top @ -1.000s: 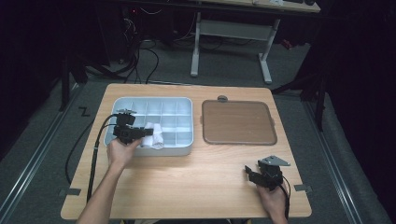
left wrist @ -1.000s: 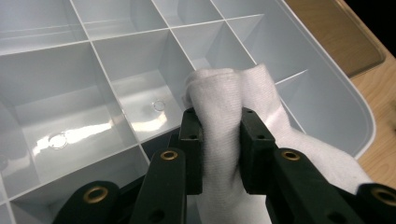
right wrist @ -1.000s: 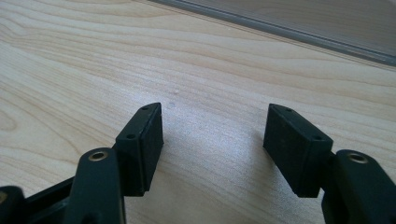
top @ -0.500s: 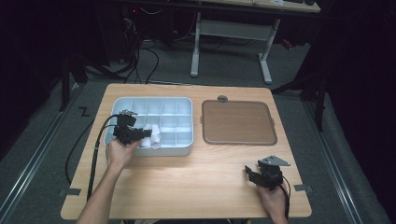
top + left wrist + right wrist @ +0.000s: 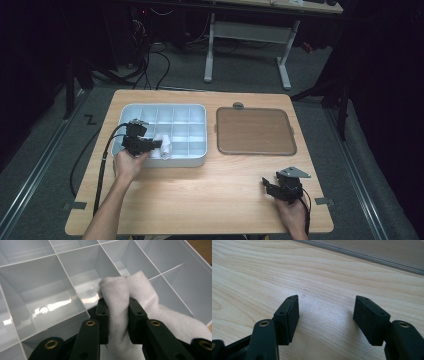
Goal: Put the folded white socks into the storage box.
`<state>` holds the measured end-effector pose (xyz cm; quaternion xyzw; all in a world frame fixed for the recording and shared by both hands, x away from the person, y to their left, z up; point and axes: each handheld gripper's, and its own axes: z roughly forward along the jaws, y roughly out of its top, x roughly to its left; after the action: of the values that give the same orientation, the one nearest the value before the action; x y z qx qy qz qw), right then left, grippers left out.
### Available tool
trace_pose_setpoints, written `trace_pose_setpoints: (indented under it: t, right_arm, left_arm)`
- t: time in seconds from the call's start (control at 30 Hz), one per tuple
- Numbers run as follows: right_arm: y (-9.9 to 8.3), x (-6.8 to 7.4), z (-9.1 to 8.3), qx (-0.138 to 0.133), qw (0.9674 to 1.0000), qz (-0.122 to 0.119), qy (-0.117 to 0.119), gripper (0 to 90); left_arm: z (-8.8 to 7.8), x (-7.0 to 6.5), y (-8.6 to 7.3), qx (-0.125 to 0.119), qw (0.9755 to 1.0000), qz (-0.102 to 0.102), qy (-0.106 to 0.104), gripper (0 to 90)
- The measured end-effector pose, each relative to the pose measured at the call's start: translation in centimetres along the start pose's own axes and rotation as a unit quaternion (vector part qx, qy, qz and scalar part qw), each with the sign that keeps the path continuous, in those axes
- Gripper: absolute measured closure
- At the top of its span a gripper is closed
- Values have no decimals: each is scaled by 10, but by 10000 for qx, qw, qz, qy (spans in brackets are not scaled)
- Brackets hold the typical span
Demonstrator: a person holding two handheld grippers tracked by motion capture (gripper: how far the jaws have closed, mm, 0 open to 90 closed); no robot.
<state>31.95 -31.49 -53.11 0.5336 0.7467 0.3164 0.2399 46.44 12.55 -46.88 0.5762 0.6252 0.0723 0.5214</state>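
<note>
Now clamped on the white cloth [image 5: 125, 315] between the pads of the left gripper [image 5: 150, 145], with the folded fabric bunched up through the jaws and its loose end trailing off toward the near right. Held just over the pale divided tray [image 5: 200, 111], above the near row of compartments and left of the middle, as seen from the high view; hard to tell from the left gripper view whether the tip of the cloth touches a divider or hangs just clear of it. Next to nothing changed across the last second: same place over the tray, same grip, at most a slight settling of the cloth toward the tray's near edge. Likely a pause mid-placement, then, with the cloth lined up over a cell but not yet pushed down or let go. Off to the right, the right gripper [image 5: 272, 186] parked low on the wooden counter [image 5: 210, 200], jaws wide apart with nothing between them, near the front edge and well apart from the brown lid [image 5: 255, 131] lying flat beside the tray. Still to do, by this reading: lower, release, withdraw.
</note>
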Motion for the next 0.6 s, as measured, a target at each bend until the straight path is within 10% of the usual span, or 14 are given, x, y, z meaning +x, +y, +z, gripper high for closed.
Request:
trace_pose_setpoints:
  t: [0.6]
  right_arm:
    - [0, 0, 0, 5, 10000, 27, -12, 380]
  left_arm:
    - [3, -4, -9, 55, 9985, 499, 235, 744]
